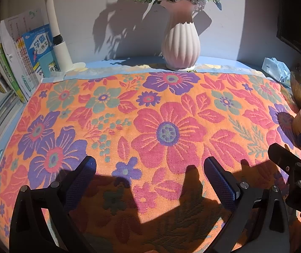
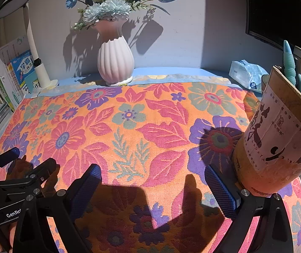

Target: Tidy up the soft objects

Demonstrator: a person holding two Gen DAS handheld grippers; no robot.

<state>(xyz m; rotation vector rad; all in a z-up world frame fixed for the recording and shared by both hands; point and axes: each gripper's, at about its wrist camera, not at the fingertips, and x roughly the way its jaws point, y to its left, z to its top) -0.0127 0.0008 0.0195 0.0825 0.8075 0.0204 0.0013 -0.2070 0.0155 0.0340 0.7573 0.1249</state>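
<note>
A woven floral cloth, orange with pink, purple and green blossoms, lies flat across the surface beneath both claws. The left claw hovers over its near edge, blue textured fingers spread apart and empty. The right claw does likewise, beside a cardboard tube. A ribbed pink vase stands at the cloth's far edge.
</note>
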